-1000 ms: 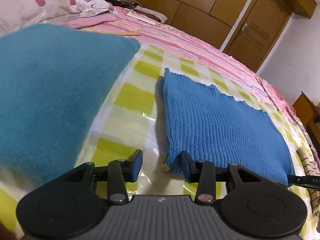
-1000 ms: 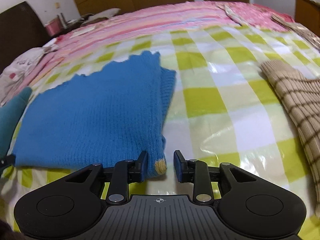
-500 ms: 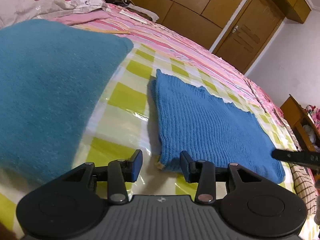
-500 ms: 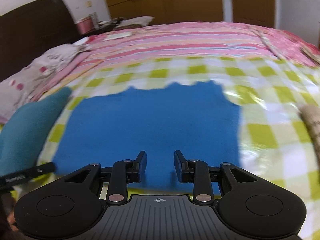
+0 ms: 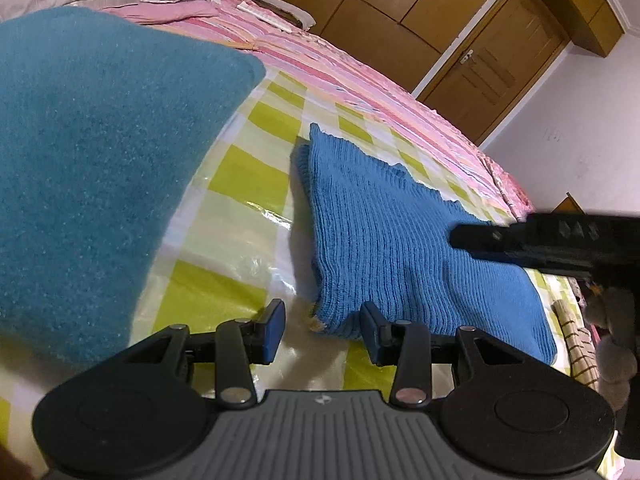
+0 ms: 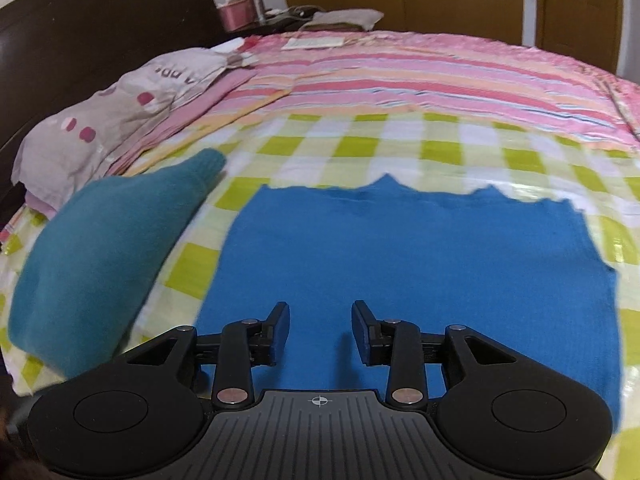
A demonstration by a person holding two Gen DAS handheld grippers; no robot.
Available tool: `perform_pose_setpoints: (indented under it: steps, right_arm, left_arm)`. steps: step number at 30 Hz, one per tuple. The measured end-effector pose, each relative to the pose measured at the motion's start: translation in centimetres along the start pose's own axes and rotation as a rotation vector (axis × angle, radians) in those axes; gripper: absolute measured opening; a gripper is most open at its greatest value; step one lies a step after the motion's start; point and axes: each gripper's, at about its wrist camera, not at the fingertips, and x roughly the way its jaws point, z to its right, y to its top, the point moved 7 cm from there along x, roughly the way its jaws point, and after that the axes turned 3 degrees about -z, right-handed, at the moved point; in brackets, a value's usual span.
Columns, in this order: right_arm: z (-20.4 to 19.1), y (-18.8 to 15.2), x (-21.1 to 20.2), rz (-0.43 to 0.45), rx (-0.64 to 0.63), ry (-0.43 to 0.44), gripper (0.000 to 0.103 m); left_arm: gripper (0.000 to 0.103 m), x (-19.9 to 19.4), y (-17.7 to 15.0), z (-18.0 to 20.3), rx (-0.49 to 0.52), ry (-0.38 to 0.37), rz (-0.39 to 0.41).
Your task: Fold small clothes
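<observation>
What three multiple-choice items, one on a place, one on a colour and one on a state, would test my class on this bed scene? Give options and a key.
1. Where does the teal garment lie relative to the blue knit sweater in the right wrist view?
A. left of it
B. on top of it
C. right of it

2. What colours are the checked sheet under the sweater?
A. red and black
B. green and white
C. plain grey

3. How does the right tool stand?
A. shut on the sweater
B. shut on a pillow
C. open, holding nothing

Key: 1 A, the teal garment sits beside the sweater's left edge; 2 B, green and white squares show around it; 3 C, its fingers are apart above the fabric.
</observation>
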Motion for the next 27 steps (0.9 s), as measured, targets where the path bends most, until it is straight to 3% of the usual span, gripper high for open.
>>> perform_pose_setpoints:
  steps: [11,27]
  right_arm:
    - [-5.4,1.4,3.6,-0.046,-0.092,0.033,0.047]
    - [-6.8,2.1,5.1,-0.062,-0.127,-0.006,0.048]
  left_arm:
    - [0.046,0.2,0.2,-0.2,-0.006,-0.012,-0.006]
    - [0.046,0.2,0.1,0.2,0.028,0.002,-0.004]
